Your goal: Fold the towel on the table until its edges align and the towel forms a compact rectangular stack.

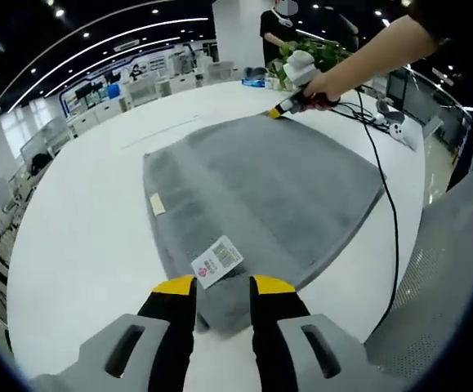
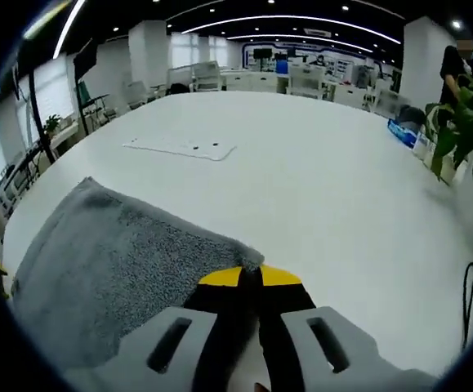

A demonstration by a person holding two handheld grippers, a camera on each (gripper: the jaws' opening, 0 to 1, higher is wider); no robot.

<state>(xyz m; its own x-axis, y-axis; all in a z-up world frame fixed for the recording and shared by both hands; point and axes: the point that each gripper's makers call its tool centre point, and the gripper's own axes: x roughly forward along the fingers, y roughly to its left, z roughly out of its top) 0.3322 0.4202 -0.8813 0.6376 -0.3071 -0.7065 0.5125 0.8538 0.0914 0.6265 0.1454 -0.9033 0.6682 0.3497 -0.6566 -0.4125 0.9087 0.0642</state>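
towel: the grey terry towel (image 1: 261,192) lies flat on the round white tabletop (image 1: 81,237), white barcode tag (image 1: 217,261) by the near edge

left gripper (image 1: 222,284): jaws slightly apart at that edge, probably not gripping

right gripper (image 2: 250,276): jaws pinched tight on the far corner

The towel (image 1: 261,192) is grey terry cloth, matt and nubby, its pile rough near the corner. 2 paper-like tags sit on it: a white printed label (image 1: 217,261) and a small cream one (image 1: 157,204). The table (image 1: 81,237) is smooth, white, faintly glossy. A black cable (image 1: 391,212) looks rubbery.
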